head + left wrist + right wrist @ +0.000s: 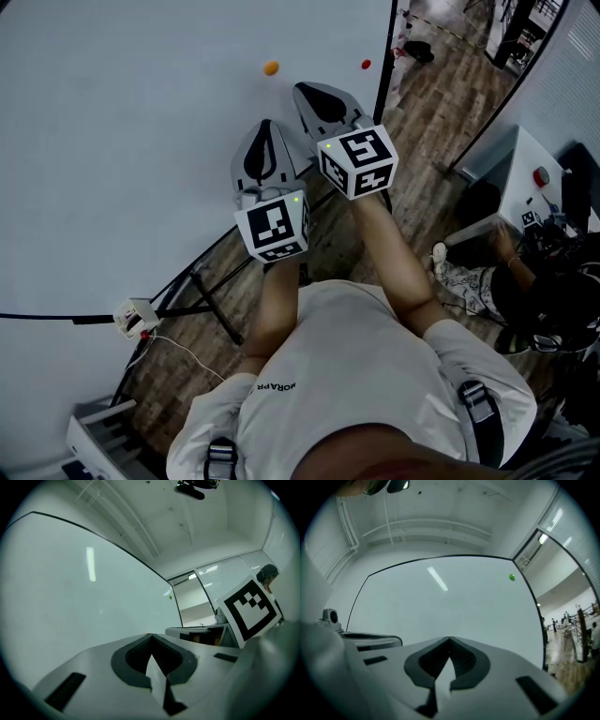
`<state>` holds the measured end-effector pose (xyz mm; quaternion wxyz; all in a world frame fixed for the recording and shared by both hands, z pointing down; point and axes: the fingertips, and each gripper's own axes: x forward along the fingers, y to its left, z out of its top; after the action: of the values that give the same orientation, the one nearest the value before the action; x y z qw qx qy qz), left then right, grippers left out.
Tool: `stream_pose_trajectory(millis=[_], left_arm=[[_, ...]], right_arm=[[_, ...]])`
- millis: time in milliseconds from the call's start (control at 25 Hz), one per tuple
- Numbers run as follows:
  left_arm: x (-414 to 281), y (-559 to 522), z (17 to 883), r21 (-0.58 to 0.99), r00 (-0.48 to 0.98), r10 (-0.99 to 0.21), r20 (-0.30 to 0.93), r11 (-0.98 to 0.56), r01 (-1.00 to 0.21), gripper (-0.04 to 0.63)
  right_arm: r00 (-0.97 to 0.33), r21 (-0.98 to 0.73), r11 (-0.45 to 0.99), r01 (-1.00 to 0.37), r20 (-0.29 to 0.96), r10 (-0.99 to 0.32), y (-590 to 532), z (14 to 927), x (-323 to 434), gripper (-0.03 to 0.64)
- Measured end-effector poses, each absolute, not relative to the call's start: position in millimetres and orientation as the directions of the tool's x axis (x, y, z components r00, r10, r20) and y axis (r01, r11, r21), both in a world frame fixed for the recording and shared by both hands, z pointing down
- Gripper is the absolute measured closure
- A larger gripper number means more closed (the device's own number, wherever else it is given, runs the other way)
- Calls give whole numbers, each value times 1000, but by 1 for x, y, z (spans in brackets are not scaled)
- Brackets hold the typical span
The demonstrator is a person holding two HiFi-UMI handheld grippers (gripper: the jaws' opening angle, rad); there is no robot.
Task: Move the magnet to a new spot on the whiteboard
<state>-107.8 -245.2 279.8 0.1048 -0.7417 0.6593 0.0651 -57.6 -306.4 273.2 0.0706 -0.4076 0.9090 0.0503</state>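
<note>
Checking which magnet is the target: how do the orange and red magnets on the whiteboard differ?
The orange magnet sits left, further from the board's dark edge; the red magnet sits beside that edge and looks smaller. Both stick on the whiteboard.

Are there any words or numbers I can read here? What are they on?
Shirt print: one short dark word on the person's white shirt, upside down, too blurred to read.
Left cube and right cube: black-and-white square patterns, no words.
Whiteboard: no writing.
</note>
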Motion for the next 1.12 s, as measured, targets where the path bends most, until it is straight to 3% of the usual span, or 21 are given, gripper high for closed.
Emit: stream_pose_trajectory(millis=[1120], left_arm=[[-99, -243, 282, -88, 149, -962, -230, -132, -987, 592]], right_arm=[[-635, 30, 641, -767, -181, -751, -277, 284, -38, 603]])
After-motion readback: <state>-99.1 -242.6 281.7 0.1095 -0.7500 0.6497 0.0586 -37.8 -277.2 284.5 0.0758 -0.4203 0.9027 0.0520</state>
